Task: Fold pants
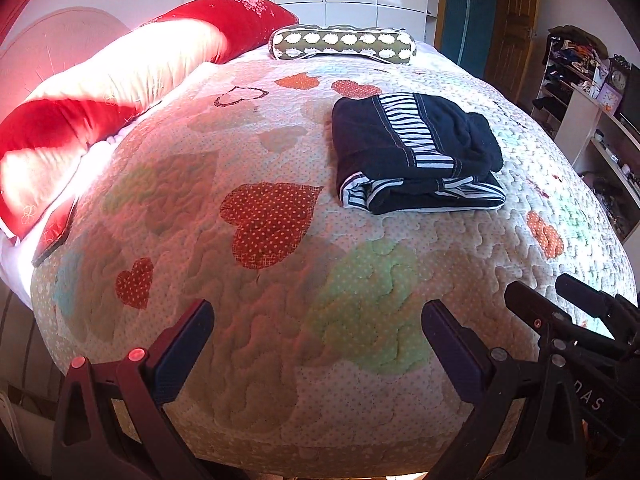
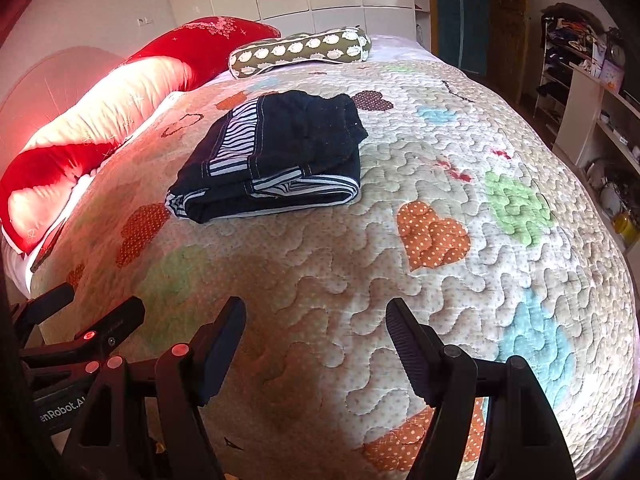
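Dark navy pants (image 1: 416, 152) with a black-and-white striped band lie folded into a compact stack on the quilted bedspread (image 1: 280, 280). In the right wrist view the same pants (image 2: 276, 160) sit left of centre. My left gripper (image 1: 318, 312) hovers open over the near part of the bed, well short of the pants, with nothing between its fingers. My right gripper (image 2: 316, 312) is open too, also empty and well back from the stack. The right gripper (image 1: 560, 304) shows at the lower right of the left wrist view, and the left gripper (image 2: 88, 312) at the lower left of the right wrist view.
Long red and white pillows (image 1: 100, 92) line the bed's left side. A green patterned bolster (image 1: 344, 42) lies at the far end. Shelves with clutter (image 1: 592, 92) stand to the right, past the bed edge. A wooden door (image 1: 508, 20) is behind.
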Tool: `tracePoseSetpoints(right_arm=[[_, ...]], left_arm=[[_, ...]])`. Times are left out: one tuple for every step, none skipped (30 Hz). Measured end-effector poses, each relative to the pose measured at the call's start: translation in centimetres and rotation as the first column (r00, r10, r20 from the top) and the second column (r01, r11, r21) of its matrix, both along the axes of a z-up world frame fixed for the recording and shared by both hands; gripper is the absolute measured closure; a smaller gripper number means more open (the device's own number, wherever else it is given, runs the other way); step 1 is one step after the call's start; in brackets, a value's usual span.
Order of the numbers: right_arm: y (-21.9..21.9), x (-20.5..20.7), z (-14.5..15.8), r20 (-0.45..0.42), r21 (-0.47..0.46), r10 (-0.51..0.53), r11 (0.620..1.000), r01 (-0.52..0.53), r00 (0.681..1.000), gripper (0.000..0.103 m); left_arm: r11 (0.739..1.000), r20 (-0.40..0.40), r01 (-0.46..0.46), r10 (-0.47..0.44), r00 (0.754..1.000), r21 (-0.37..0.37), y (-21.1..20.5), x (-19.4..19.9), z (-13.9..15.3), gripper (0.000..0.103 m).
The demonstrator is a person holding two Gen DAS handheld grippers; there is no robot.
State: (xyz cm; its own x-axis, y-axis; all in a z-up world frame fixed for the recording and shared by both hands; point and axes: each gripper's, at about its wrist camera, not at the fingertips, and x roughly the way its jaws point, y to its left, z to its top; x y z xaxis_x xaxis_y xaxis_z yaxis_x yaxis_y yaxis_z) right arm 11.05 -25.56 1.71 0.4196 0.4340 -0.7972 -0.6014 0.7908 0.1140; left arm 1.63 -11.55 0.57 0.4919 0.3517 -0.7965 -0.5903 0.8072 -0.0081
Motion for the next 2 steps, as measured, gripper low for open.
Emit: tracePoseSetpoints(right_arm=[[0.14, 0.18, -0.01, 0.003, -0.005, -0.004, 1.0, 0.004, 1.0, 0.026], [0.24, 0.38, -0.04, -0.001, -0.003, -0.002, 1.0, 0.002, 1.0, 0.026]], left_arm=[[1.0, 0.007, 0.0, 0.0, 1.0, -0.006, 0.2, 0.22, 0.1, 0.0], [1.0, 0.013, 0.0, 0.0, 1.0, -0.013, 0.44, 0.43, 0.19, 0.0]])
